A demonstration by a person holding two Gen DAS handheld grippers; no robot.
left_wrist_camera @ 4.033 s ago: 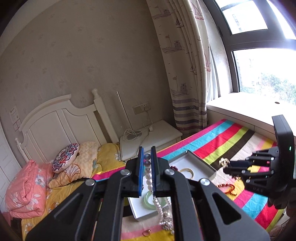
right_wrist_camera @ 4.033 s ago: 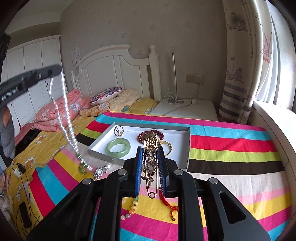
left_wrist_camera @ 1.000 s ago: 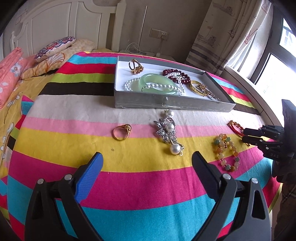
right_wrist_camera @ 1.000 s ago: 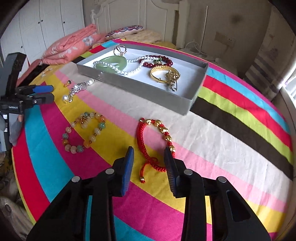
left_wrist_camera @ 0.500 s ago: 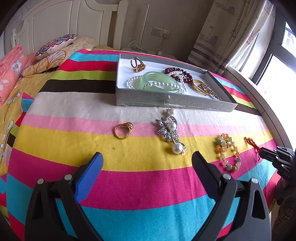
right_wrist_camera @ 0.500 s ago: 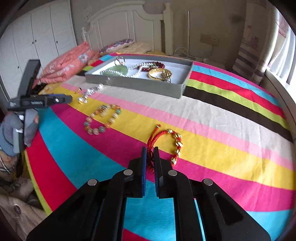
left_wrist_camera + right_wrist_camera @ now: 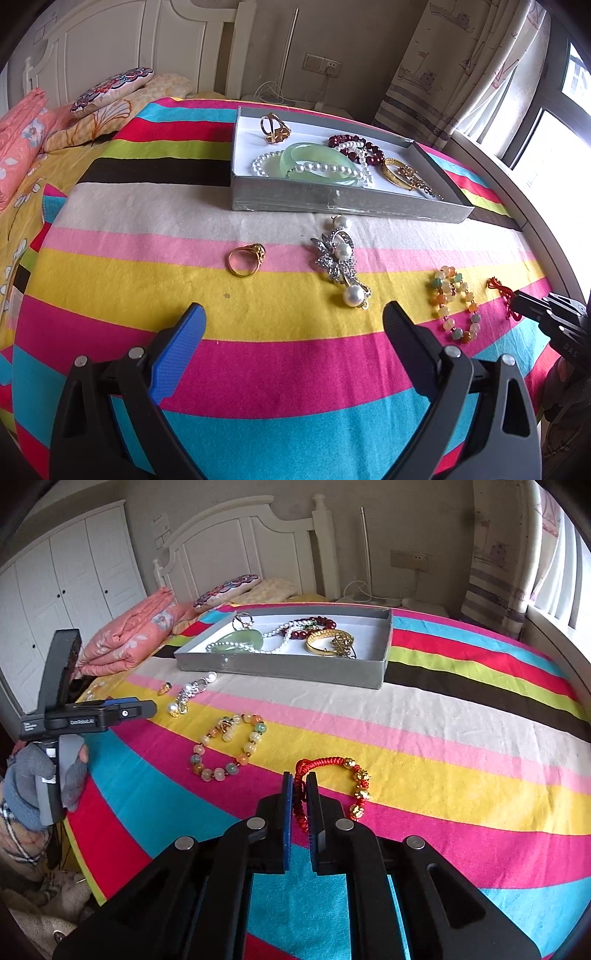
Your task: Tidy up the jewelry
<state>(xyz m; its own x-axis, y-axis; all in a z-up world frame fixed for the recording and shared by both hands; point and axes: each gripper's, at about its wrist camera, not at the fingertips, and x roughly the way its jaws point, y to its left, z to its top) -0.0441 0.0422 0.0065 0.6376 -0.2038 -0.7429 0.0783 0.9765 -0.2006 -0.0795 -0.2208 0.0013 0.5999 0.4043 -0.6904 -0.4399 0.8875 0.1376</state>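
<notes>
My right gripper (image 7: 299, 777) is shut on the cord of a red string bracelet (image 7: 334, 772) with gold beads; in the left wrist view that gripper (image 7: 519, 301) pinches the red cord (image 7: 498, 286) at the far right. My left gripper (image 7: 293, 319) stands open above the striped blanket with nothing between its fingers. Ahead of it lie a gold ring (image 7: 246, 259), a silver pearl brooch (image 7: 341, 260) and a multicoloured bead bracelet (image 7: 453, 304). The grey tray (image 7: 343, 203) behind holds a jade bangle, pearls, dark red beads and gold pieces.
Pillows (image 7: 110, 86) and a folded pink quilt (image 7: 136, 635) lie by the white headboard. A gloved hand (image 7: 35, 775) grips the left gripper's handle. The bed's edge drops off at the left in the right wrist view; a window ledge (image 7: 554, 627) runs along the right.
My right gripper's jaws closed on the red bracelet's cord and dragged it a little across the blanket. The left gripper stayed open and still.
</notes>
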